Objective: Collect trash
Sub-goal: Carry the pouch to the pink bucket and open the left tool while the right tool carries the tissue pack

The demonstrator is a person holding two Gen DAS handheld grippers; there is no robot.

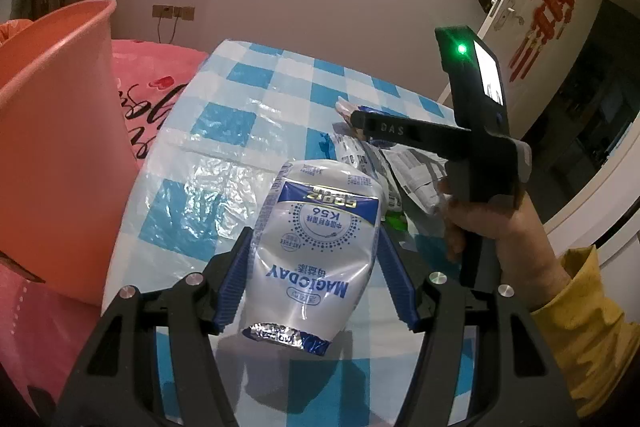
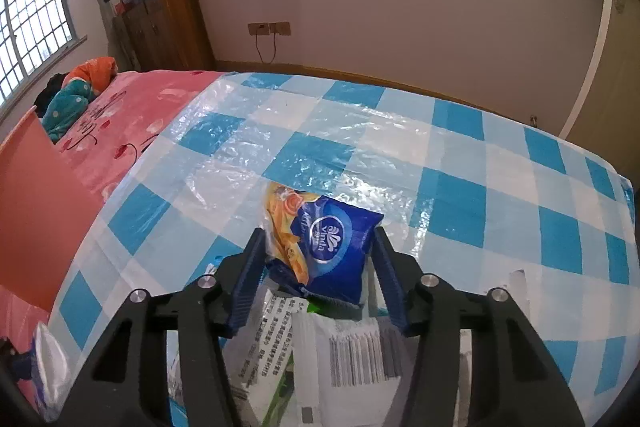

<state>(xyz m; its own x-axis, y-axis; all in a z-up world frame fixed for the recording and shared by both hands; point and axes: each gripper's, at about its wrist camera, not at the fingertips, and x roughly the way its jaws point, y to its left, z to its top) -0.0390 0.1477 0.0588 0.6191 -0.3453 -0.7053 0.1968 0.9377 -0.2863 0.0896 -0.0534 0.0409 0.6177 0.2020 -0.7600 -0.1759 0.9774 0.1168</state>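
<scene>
Left hand-held gripper [image 1: 316,259] clamps the silver pouch [image 1: 312,255] above the bench [image 1: 224,131], the orange bin [image 1: 56,131] waiting left. Right hand-held gripper [image 2: 320,267] pinches a blue tissue pack [image 2: 332,247]; slick foil could slip out before reaching the bin.

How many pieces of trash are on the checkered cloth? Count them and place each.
At least 4: the silver MAGICDAY pouch between the left gripper fingers, the blue Vinda tissue pack between the right gripper fingers, the orange wrapper beside it, and the white printed packaging beneath. More may be hidden.
</scene>
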